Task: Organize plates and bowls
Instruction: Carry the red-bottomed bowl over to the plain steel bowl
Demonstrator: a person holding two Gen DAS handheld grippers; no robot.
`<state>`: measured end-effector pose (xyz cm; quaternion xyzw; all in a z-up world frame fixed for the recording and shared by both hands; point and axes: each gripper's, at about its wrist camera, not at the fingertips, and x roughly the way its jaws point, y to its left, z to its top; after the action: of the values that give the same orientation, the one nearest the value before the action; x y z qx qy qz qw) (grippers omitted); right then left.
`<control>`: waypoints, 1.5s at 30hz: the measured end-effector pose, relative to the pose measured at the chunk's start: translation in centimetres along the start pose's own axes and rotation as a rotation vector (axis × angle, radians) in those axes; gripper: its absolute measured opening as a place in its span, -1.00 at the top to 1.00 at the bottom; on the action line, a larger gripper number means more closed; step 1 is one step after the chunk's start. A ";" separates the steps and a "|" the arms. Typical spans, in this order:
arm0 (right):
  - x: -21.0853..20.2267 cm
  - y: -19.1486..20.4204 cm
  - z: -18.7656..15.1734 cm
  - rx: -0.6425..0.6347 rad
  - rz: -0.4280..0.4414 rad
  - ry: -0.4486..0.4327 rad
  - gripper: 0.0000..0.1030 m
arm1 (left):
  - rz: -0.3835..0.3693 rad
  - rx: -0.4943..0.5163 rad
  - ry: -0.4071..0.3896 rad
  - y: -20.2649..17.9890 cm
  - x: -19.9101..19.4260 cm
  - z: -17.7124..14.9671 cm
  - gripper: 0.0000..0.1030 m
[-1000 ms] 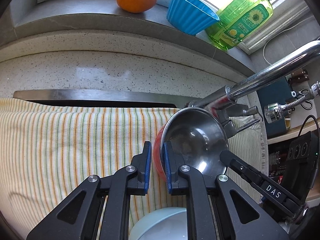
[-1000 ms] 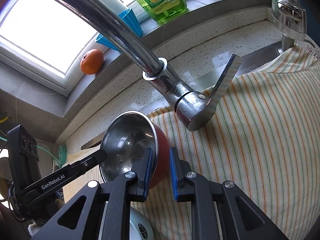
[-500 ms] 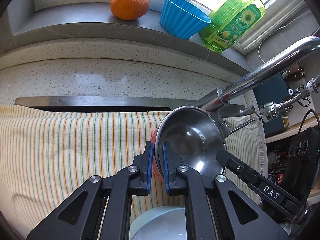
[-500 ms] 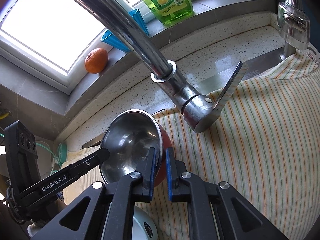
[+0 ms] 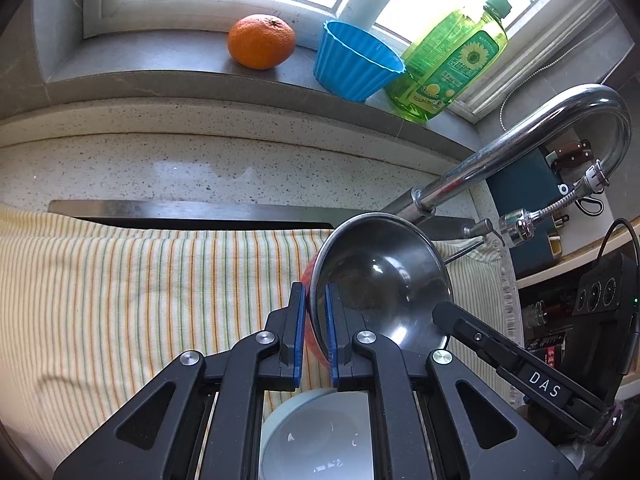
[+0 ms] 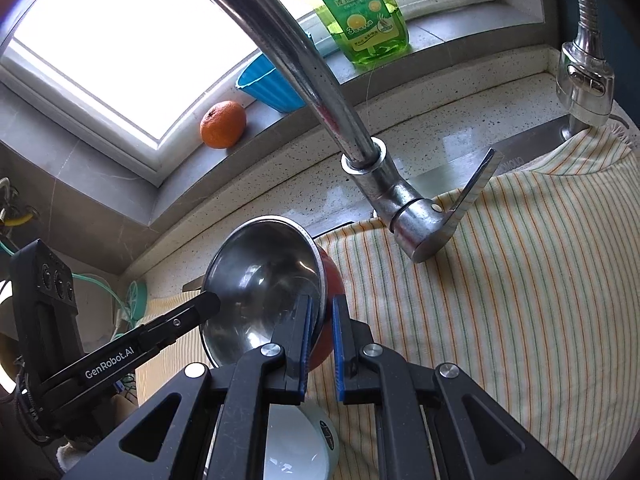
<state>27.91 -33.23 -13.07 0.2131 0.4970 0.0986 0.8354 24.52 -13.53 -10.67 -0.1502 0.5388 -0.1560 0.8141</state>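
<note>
the steel bowl with a red outside (image 5: 380, 280) is up off the striped towel (image 5: 140, 288), carried tilted between both grippers, so the pick-up looks done and the placing is still to come. a pale bowl (image 5: 316, 436) sits low at 6 o'clock in the left wrist view, beneath the gripper frame; it reads as the likely stacking spot, though that is a judgement only. no plates show in either view, so how much of the sorting is left cannot be told.

the left gripper (image 5: 315, 332) is clamped tight on the bowl's rim, one blue pad on the red outside and one on the shiny inside. the right gripper (image 6: 320, 340) is pinched on the opposite rim the same way, steel side to its left pad, red side in the gap. each gripper's dark finger shows in the other's view: at 4 o'clock of the bowl from the left camera, at 8 o'clock from the right.

both point steeply down and forward toward the sink edge. the faucet (image 6: 320, 92) arches from 12 o'clock just above the bowl in the right view, its lever (image 6: 472, 188) at 2 o'clock, near enough that the rim could knock it. on the sill at 12 o'clock stand a mandarin (image 5: 261, 41), a blue fluted cup (image 5: 356, 66) and a green dish soap bottle (image 5: 452, 60).
</note>
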 end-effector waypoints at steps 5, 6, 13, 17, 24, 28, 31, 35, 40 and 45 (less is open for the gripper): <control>-1.2 1.2 -0.5 -0.011 0.006 -0.015 0.83 | -0.009 0.003 -0.024 -0.1 -1.6 -0.3 0.85; -1.5 1.4 -0.6 -0.014 0.008 -0.017 0.83 | -0.011 0.002 -0.029 -0.1 -2.0 -0.4 0.85; -3.7 3.5 -2.3 -0.046 0.018 -0.031 0.82 | -0.026 0.001 -0.071 0.4 -5.3 -1.6 0.85; -4.5 5.2 -3.7 -0.069 0.025 -0.030 0.82 | -0.024 -0.001 -0.090 1.0 -7.2 -2.6 0.85; -5.3 8.5 -6.2 -0.104 0.053 -0.022 0.82 | -0.006 -0.010 -0.116 3.0 -10.5 -4.8 0.85; -5.2 10.4 -7.8 -0.136 0.059 -0.009 0.82 | 0.008 -0.023 -0.137 4.4 -12.3 -6.1 0.85; -5.0 11.6 -9.0 -0.156 0.063 0.004 0.82 | 0.010 -0.037 -0.150 5.5 -13.6 -6.8 0.85; -4.6 13.3 -10.3 -0.181 0.071 0.025 0.82 | 0.019 -0.051 -0.169 6.8 -15.1 -7.9 0.85; -4.2 15.2 -11.6 -0.222 0.070 0.044 0.82 | 0.024 -0.084 -0.188 8.6 -16.6 -9.3 0.85; -3.6 17.0 -13.1 -0.261 0.066 0.063 0.82 | 0.032 -0.109 -0.201 10.0 -17.8 -10.6 0.85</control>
<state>15.55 -16.06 -7.89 0.1156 0.4987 0.1964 0.8363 9.07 2.15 -3.95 -0.2004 0.4644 -0.0979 0.8571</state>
